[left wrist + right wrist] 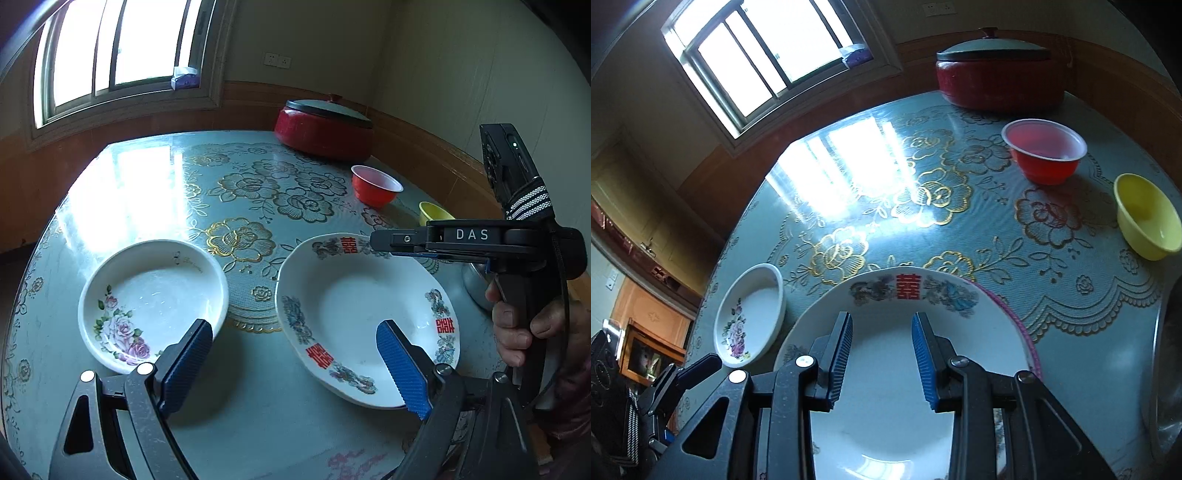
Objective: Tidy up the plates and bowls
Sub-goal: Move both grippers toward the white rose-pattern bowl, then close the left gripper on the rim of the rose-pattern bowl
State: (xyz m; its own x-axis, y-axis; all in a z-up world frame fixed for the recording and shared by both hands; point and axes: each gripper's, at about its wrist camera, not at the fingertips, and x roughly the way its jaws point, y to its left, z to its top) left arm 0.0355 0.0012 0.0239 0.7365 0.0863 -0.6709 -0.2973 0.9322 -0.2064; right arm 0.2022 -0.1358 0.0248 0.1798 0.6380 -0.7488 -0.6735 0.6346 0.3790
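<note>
- Table [258, 424] with the flowery cloth holds all your dishes.
- Red pot [325, 129] with a lid sits at the far edge.
- Big plate [354, 314] with red signs lies under your right gripper [881, 362]; its jaws are partly apart and hold nothing.
- Rose dish [147, 302] lies just beside it, near your wide-open, empty left gripper [291, 365].
- Red bowl [1043, 149] and yellow bowl [1145, 218] sit apart; only the right view shows the yellow one whole.
- Next, I think, stack the dishes: grab a rim gently.
</note>
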